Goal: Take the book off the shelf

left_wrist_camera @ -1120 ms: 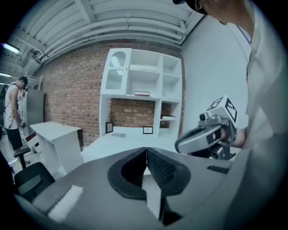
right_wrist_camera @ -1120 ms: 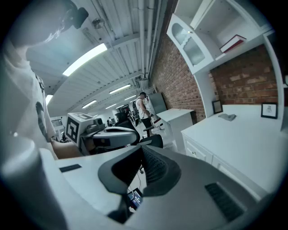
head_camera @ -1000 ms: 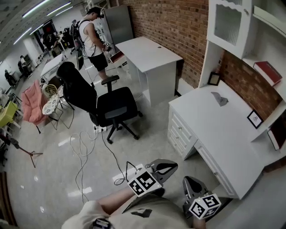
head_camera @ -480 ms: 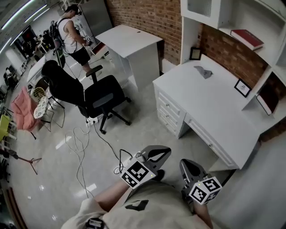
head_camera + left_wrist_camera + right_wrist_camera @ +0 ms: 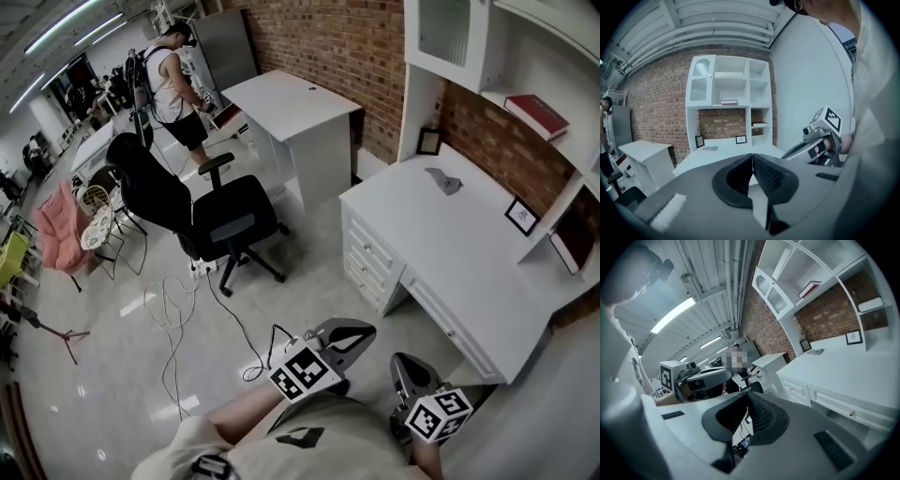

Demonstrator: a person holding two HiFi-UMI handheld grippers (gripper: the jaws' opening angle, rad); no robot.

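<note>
Brick wall backs a white desk (image 5: 459,244) and shelf (image 5: 417,98). Left gripper (image 5: 349,334) and right gripper (image 5: 409,369) hover low, jaws pressed together, empty. Red book (image 5: 536,116) lies flat on an upper shelf board, long axis along the wall; its print is too small to read.

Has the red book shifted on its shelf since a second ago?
No. The red book still lies flat on the same upper shelf above the brick wall; only the head view swung.

We face a brick wall (image 5: 361,52) above a glossy pale floor (image 5: 122,375). A white desk (image 5: 469,244) stands against it, a white table (image 5: 292,101) further along. A black office chair (image 5: 230,220) stands near the table, cables (image 5: 172,314) trailing beside it, strip lights (image 5: 66,23) overhead.
</note>
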